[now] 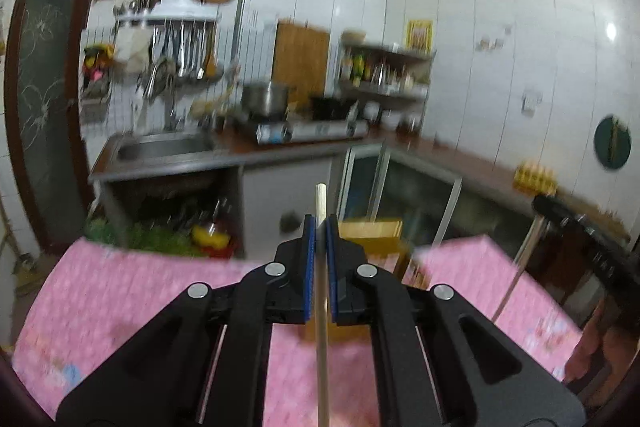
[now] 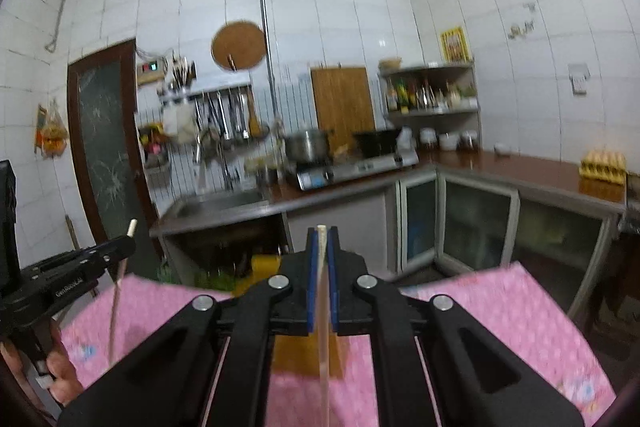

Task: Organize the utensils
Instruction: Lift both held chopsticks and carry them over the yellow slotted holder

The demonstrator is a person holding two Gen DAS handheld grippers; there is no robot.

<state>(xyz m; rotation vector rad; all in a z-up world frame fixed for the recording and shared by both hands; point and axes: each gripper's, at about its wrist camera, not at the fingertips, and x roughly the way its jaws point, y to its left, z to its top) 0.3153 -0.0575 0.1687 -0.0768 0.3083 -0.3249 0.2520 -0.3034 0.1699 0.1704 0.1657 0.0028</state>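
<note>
My left gripper [image 1: 320,227] is shut on a pale wooden chopstick [image 1: 321,307] that stands upright between its blue pads, its top poking above the fingertips. My right gripper [image 2: 322,237] is shut on a second chopstick [image 2: 323,347], also upright. Both are held above a table with a pink patterned cloth [image 1: 120,299]. A wooden utensil box [image 1: 372,239] sits on the table just beyond the left gripper; it also shows in the right wrist view [image 2: 300,351], under the fingers. The left gripper with its chopstick shows at the left of the right wrist view [image 2: 120,247], and the right gripper at the right of the left wrist view [image 1: 560,215].
Beyond the table is a kitchen counter [image 2: 520,167] with a sink [image 1: 164,147], a gas stove with pots [image 2: 356,163], an egg tray [image 2: 604,167] and a corner shelf of bottles [image 2: 432,95]. Green and yellow items [image 1: 180,235] lie on the floor under the sink.
</note>
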